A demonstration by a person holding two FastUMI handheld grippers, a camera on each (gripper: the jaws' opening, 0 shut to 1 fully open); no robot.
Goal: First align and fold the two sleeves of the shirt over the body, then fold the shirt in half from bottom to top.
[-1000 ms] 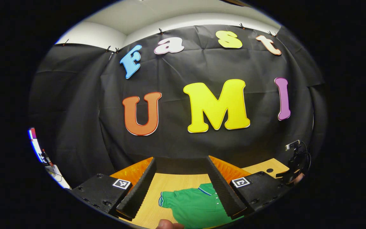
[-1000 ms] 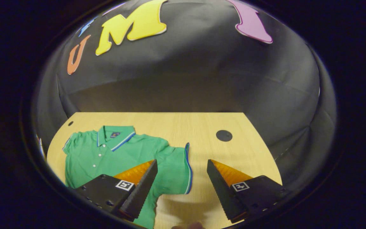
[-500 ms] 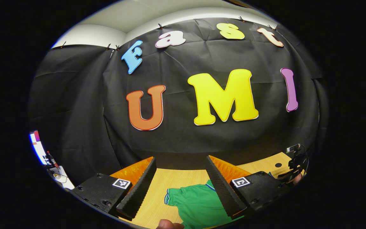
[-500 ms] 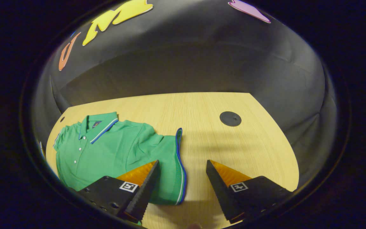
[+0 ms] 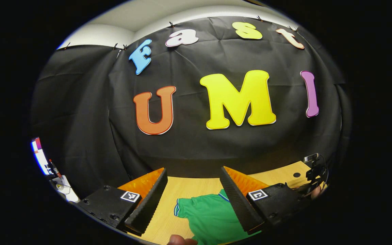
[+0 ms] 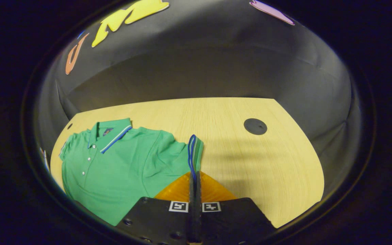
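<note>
A green polo shirt (image 6: 121,160) with a blue-and-white trimmed collar lies flat on the wooden table (image 6: 250,160), collar toward the booth wall. My right gripper (image 6: 194,175) is shut on the blue-trimmed cuff of the right sleeve (image 6: 193,153), which stands pinched up between the fingers. In the left gripper view the same shirt (image 5: 209,217) lies below, its left sleeve (image 5: 182,208) spread out on the table (image 5: 168,211). My left gripper (image 5: 193,197) hovers open above that sleeve with nothing between its fingers. Much of the shirt's body is hidden behind the grippers.
A round black grommet (image 6: 255,126) sits in the table to the right of the shirt. The black cloth wall (image 5: 216,143) closes off the far side. The right gripper's hardware and cables (image 5: 313,170) and a hand show at the right edge in the left gripper view.
My right gripper has closed from open onto the right sleeve's cuff, bunching it upright. The left gripper has stayed open and hardly shifted.
</note>
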